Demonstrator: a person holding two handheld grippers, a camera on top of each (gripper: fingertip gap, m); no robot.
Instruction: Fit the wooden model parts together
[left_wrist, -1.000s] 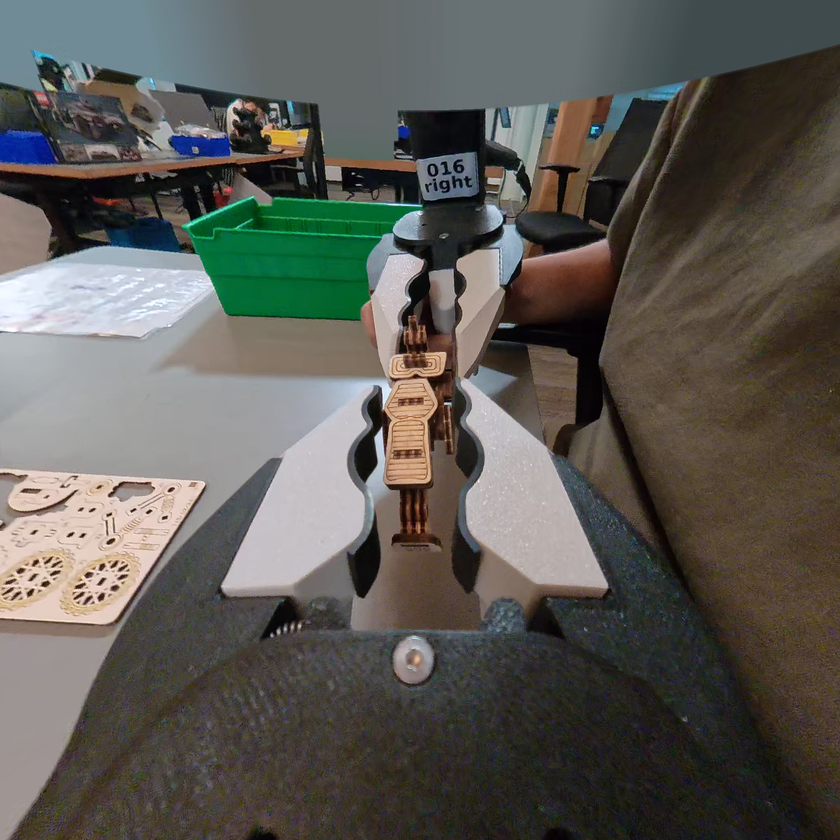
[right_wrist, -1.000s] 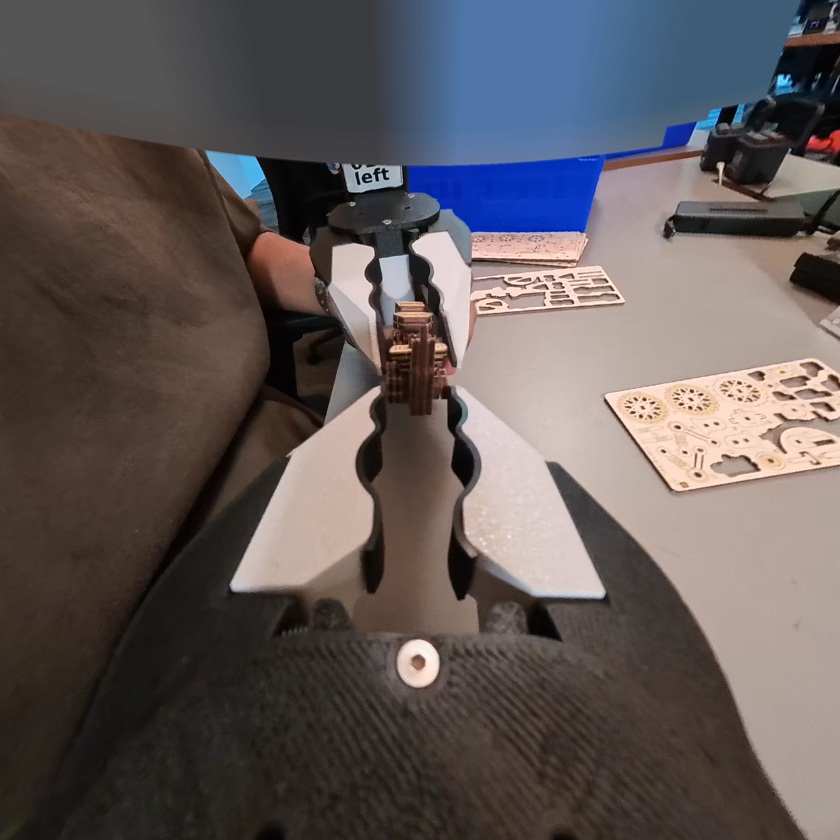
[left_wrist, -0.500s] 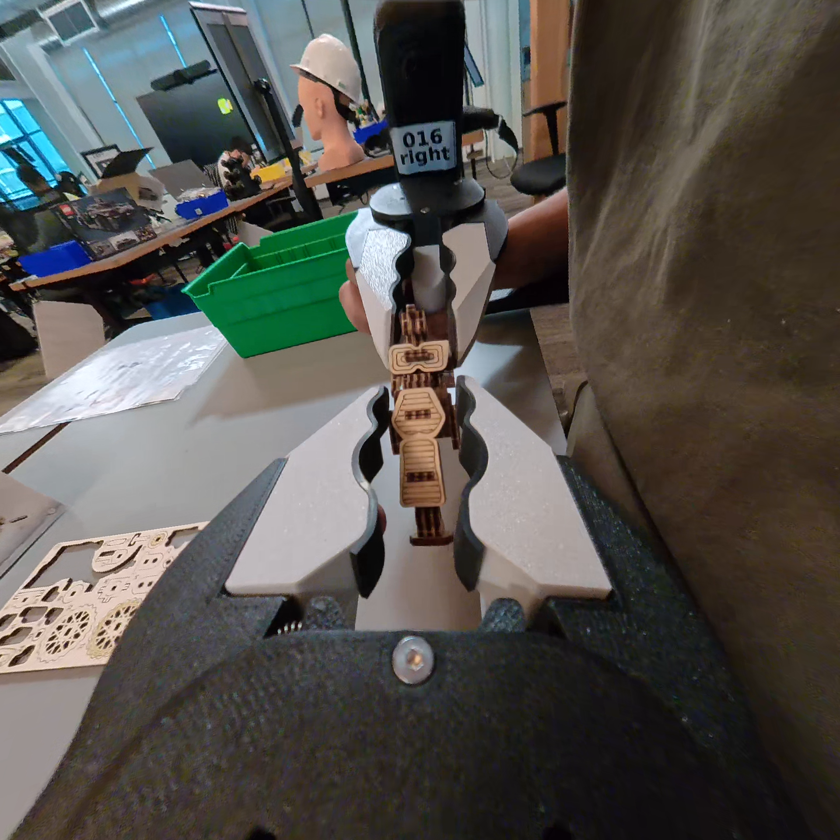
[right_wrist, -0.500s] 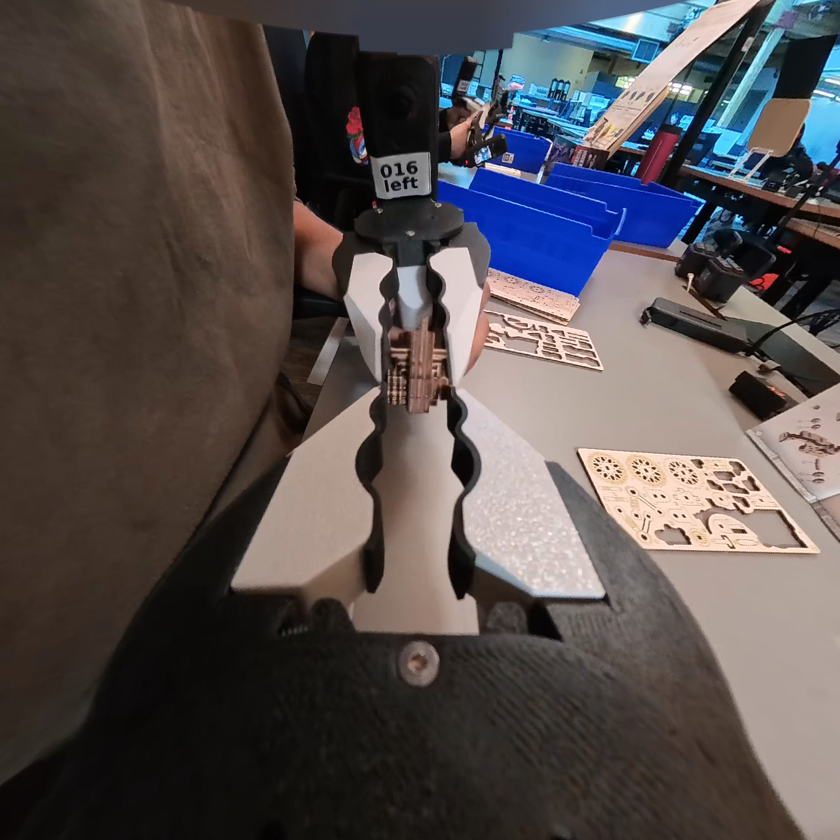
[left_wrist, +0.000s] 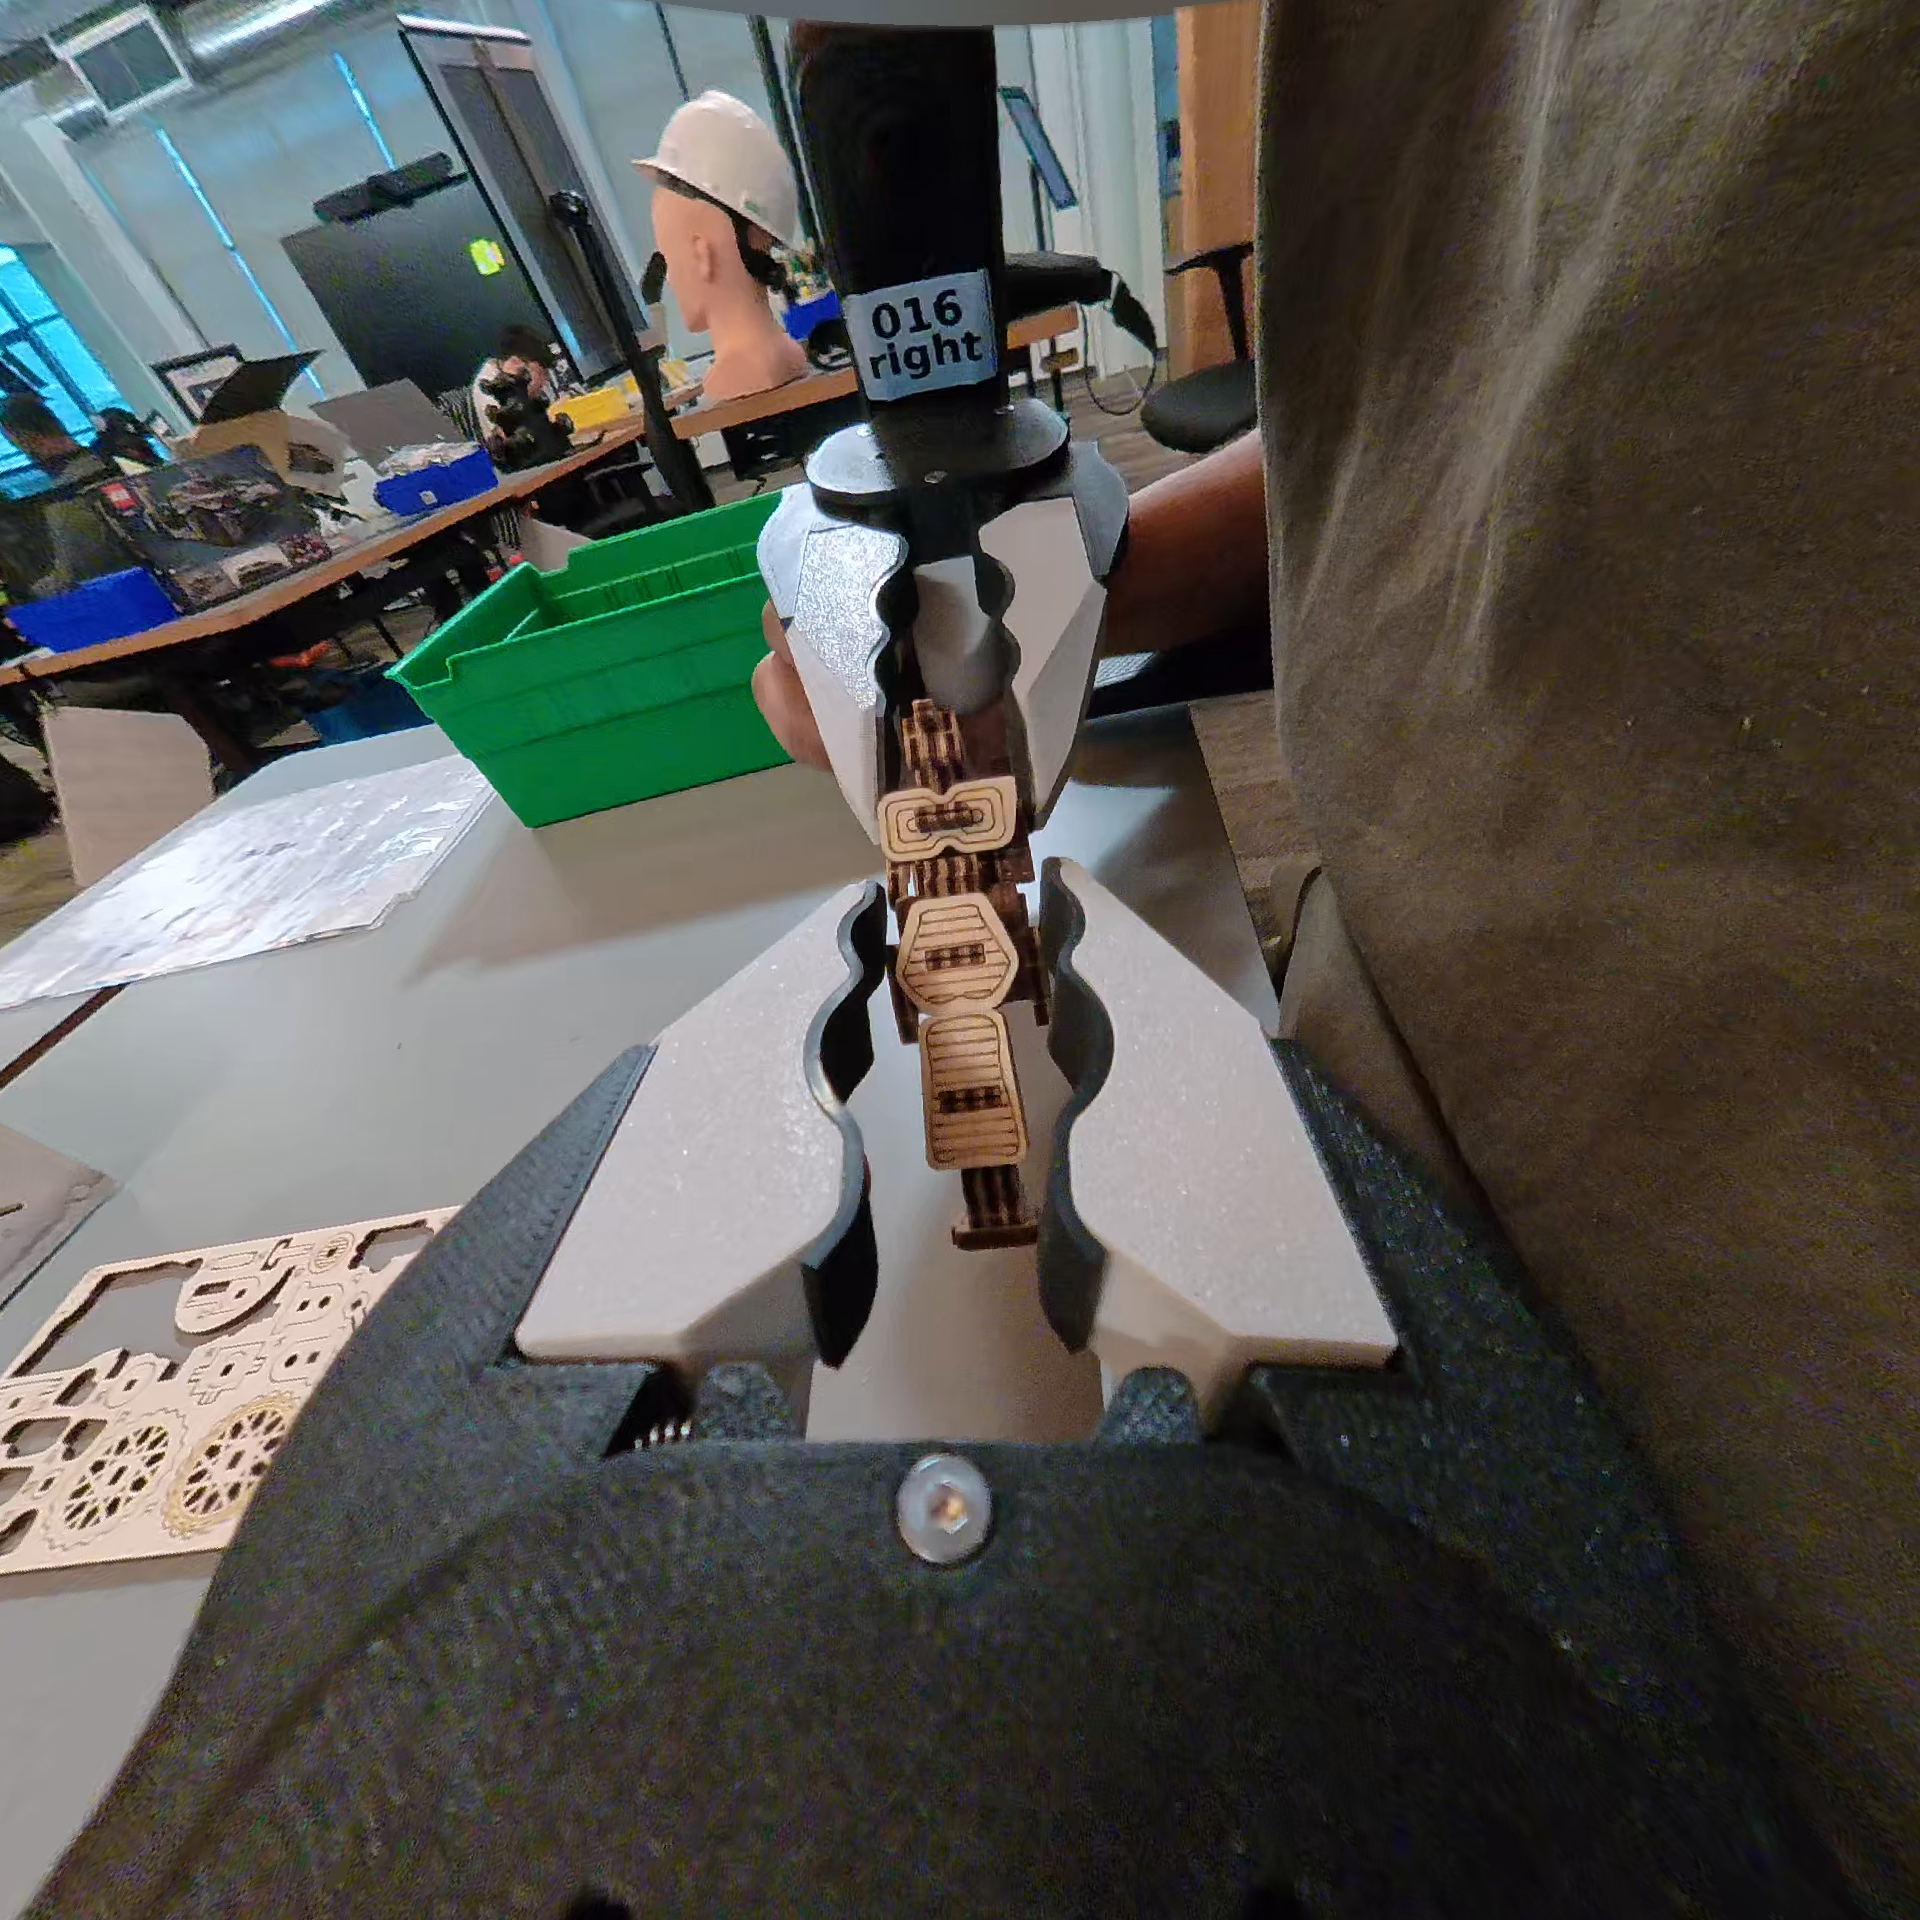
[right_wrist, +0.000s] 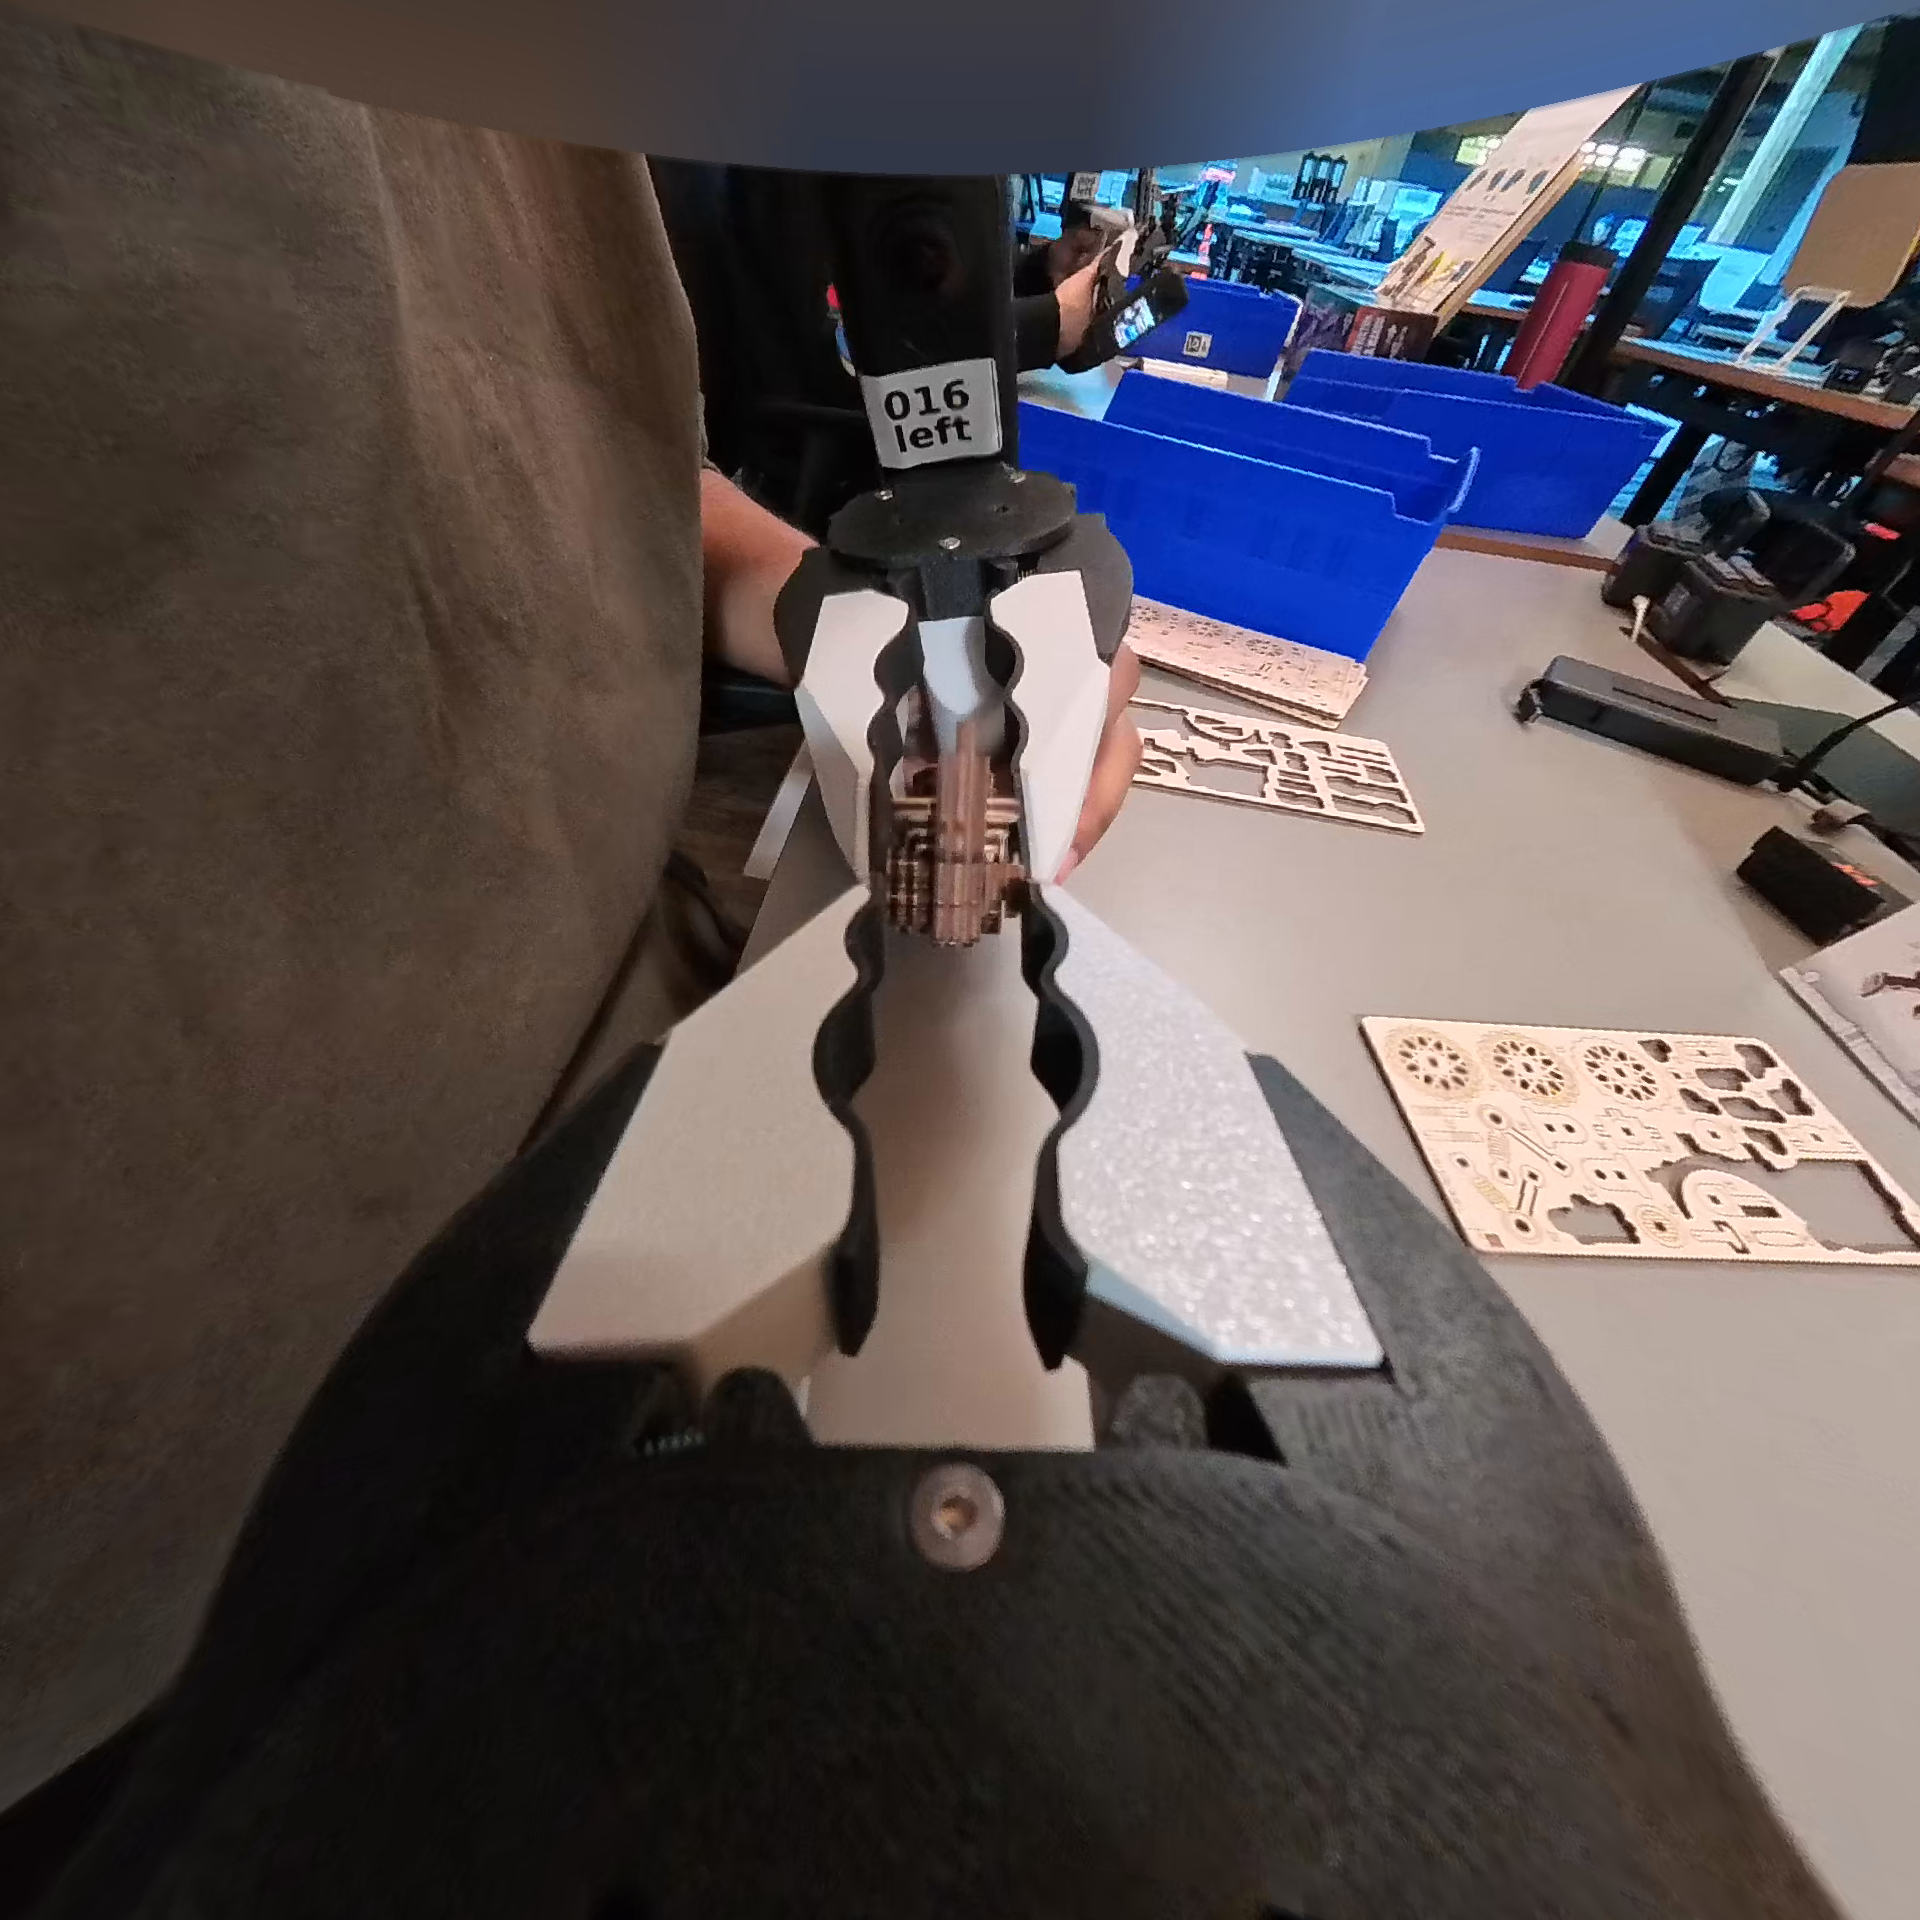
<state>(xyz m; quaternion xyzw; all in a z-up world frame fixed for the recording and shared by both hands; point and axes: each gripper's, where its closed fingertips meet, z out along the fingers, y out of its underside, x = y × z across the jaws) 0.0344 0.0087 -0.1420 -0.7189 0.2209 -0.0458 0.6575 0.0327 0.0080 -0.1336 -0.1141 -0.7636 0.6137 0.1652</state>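
- Left wrist view, far left: a laser-cut parts sheet (left_wrist: 156, 1382) lies flat on the grey table (left_wrist: 416, 1039). It sits lower in the frame than a second ago, and more of the room shows above it. The paired grippers are judged to have been tipped upward, off the table.
- Behind the sheet are a clear plastic sleeve (left_wrist: 239, 883) and then a green bin (left_wrist: 623, 686). Neither is touched.
- Centre: the wooden model (left_wrist: 961, 1039) is held in the air, clear of the table and close to the person's shirt (left_wrist: 1610, 831).
- The left gripper (left_wrist: 956, 914) is clenched on the model's near length, and the right gripper (left_wrist: 956, 821) on its far end. Both finger gaps are unchanged over the last second.
- Judgement: no loose part is being brought in. The assembly is only being re-angled, probably to press or check a joint already seated.
- Right wrist view: the same grasp is confirmed from the other end, with the right gripper (right_wrist: 945, 914) and left gripper (right_wrist: 951, 862) meeting tip to tip around the model (right_wrist: 945, 873).
- Further right: blue bins (right_wrist: 1247, 520), a stripped sheet (right_wrist: 1278, 769) and a fuller sheet with wheels (right_wrist: 1621, 1143) lie well apart from the grasp.
- Writing: a white printed label is fixed to each gripper's handle. Both are legible but not transcribed. No brand is made out.
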